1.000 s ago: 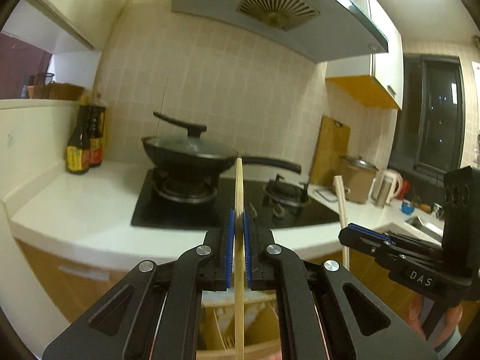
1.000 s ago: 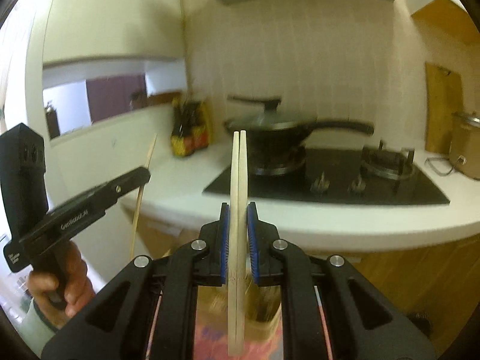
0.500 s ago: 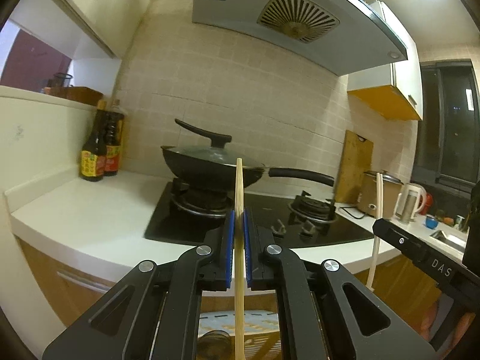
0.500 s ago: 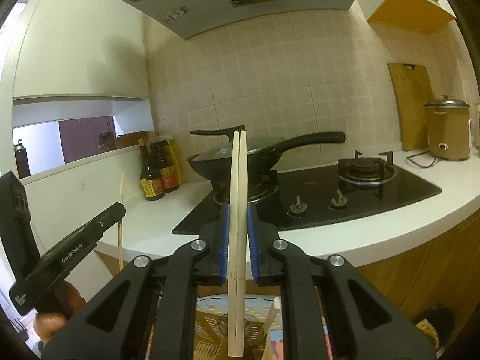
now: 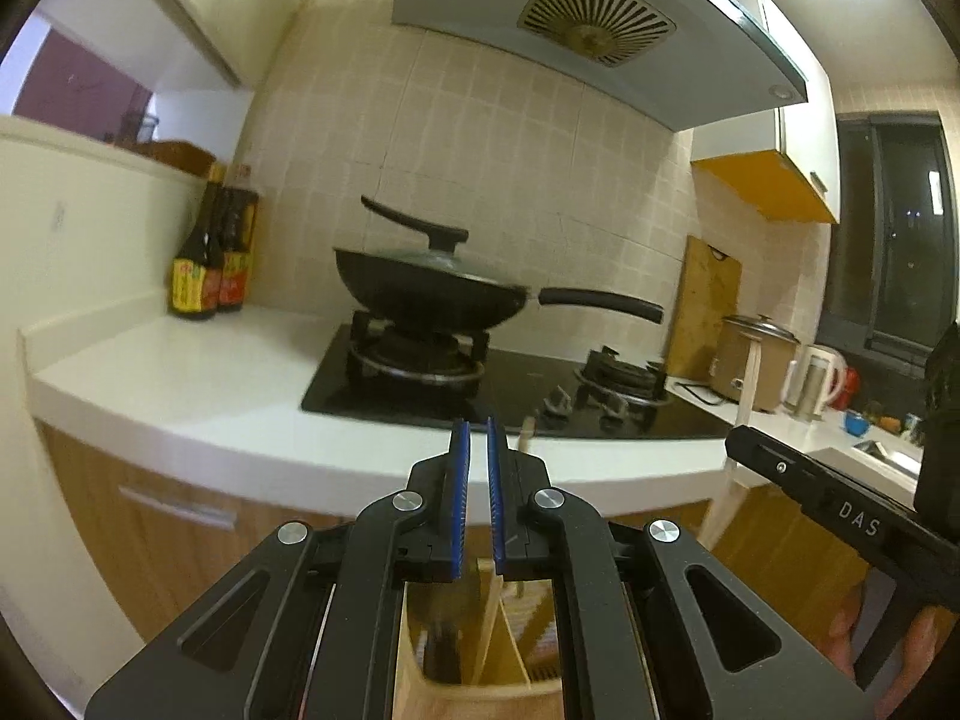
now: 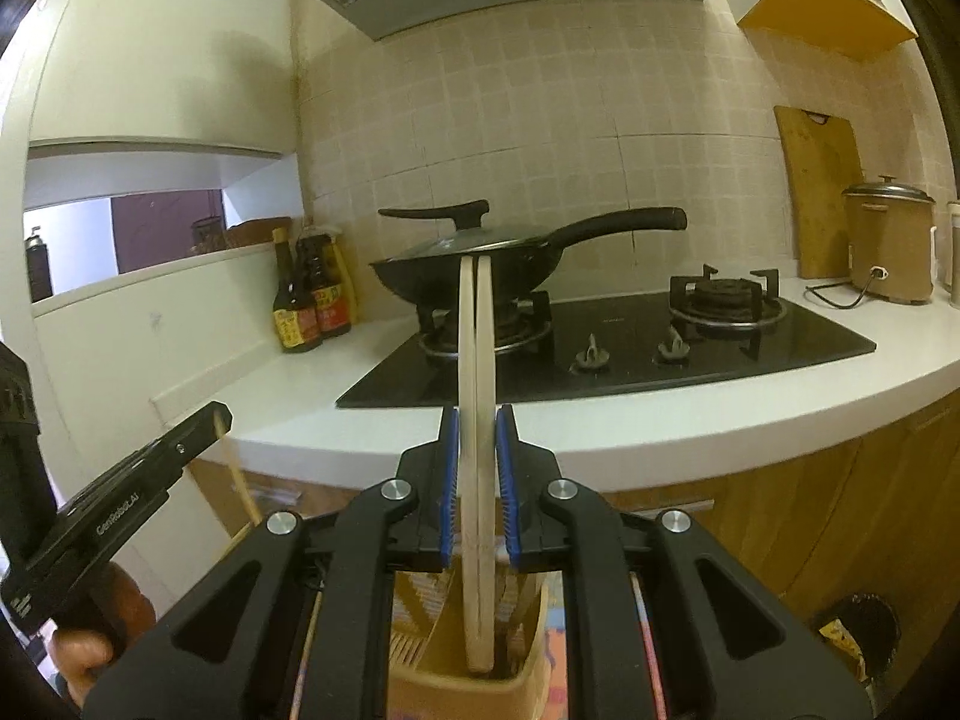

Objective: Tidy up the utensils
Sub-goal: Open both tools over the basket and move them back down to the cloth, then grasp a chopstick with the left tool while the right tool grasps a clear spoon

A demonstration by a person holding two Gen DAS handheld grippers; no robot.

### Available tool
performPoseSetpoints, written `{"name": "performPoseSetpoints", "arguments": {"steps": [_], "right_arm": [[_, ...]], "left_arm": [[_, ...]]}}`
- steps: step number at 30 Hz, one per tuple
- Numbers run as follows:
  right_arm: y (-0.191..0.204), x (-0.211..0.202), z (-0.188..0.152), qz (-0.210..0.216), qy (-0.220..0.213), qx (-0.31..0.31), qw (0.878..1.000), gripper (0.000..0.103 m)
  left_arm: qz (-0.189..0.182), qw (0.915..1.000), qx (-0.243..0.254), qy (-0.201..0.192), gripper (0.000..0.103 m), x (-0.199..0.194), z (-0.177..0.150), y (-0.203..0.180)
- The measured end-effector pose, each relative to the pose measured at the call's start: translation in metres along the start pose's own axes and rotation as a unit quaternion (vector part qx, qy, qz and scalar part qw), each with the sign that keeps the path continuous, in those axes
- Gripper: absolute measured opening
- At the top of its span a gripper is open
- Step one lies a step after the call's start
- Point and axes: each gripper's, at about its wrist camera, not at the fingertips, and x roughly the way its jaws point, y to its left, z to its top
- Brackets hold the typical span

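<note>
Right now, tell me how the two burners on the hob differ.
The left burner carries a lidded black wok; the right burner is bare. The left burner sits nearer the sauce bottles, the right burner nearer the rice cooker. Both sit on the same black hob.

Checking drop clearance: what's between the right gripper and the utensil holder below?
Only the gripped chopstick pair, running from the right gripper down to the utensil holder mouth; right wrist view shows it.
</note>
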Motion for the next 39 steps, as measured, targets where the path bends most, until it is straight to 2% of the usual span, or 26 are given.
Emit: {"name": "performPoseSetpoints", "arguments": {"steps": [1, 2, 3, 4, 5, 6, 9, 13, 17, 22, 24, 28, 31, 34, 39], "right_arm": [[0.0, -0.004, -0.001, 0.001, 0.002, -0.001, 1.0, 0.011], [0.002, -0.01, -0.003, 0.006, 0.007, -0.002, 1.0, 0.015], [0.003, -0.014, -0.005, 0.013, 0.014, -0.002, 1.0, 0.019], [0.004, -0.018, -0.006, 0.019, 0.02, -0.001, 1.0, 0.031], [0.004, -0.022, -0.007, 0.021, 0.026, 0.001, 0.999, 0.048], [0.004, -0.03, -0.01, 0.026, 0.03, 0.007, 0.999, 0.052], [0.002, -0.049, -0.017, 0.046, 0.051, 0.027, 0.997, 0.052], [0.001, -0.076, -0.032, 0.027, 0.095, 0.026, 0.995, 0.052], [-0.001, -0.093, -0.051, 0.013, 0.152, 0.015, 0.988, 0.052], [-0.001, -0.105, -0.091, -0.006, 0.242, 0.004, 0.97, 0.052], [0.0, -0.106, -0.112, -0.004, 0.282, 0.003, 0.959, 0.052], [0.01, -0.107, -0.151, 0.008, 0.338, -0.003, 0.941, 0.05], [0.018, -0.104, -0.178, 0.05, 0.375, 0.023, 0.925, 0.047], [0.026, -0.101, -0.195, 0.032, 0.391, 0.009, 0.92, 0.035], [0.038, -0.099, -0.206, 0.012, 0.397, -0.021, 0.918, 0.029]], "left_arm": [[-0.002, 1.0, -0.003, 0.003, 0.013, -0.003, -0.001, 0.002], [-0.005, 0.9999, -0.007, 0.007, 0.028, -0.007, -0.001, 0.004], [-0.01, 0.9998, -0.011, 0.013, 0.038, -0.012, -0.001, 0.007], [-0.014, 0.9997, -0.014, 0.016, 0.051, -0.016, -0.001, 0.008], [-0.021, 0.9995, -0.018, 0.018, 0.053, -0.023, -0.001, 0.01], [-0.028, 0.9992, -0.018, 0.021, 0.054, -0.029, 0.0, 0.01], [-0.037, 0.998, -0.02, 0.048, 0.057, -0.046, -0.001, 0.012], [-0.063, 0.9935, -0.031, 0.09, 0.06, -0.07, -0.012, 0.012], [-0.054, 0.9905, -0.007, 0.126, 0.06, -0.092, -0.029, 0.001], [-0.043, 0.9843, -0.004, 0.171, 0.06, -0.113, -0.056, -0.008], [-0.044, 0.9798, -0.011, 0.195, 0.06, -0.116, -0.068, -0.007], [-0.032, 0.9651, -0.035, 0.257, 0.058, -0.115, -0.101, -0.003], [-0.037, 0.9555, -0.043, 0.29, 0.058, -0.113, -0.123, -0.008], [-0.034, 0.9479, -0.028, 0.315, 0.053, -0.11, -0.141, -0.02], [-0.011, 0.9325, 0.021, 0.36, 0.049, -0.102, -0.168, -0.042]]}}
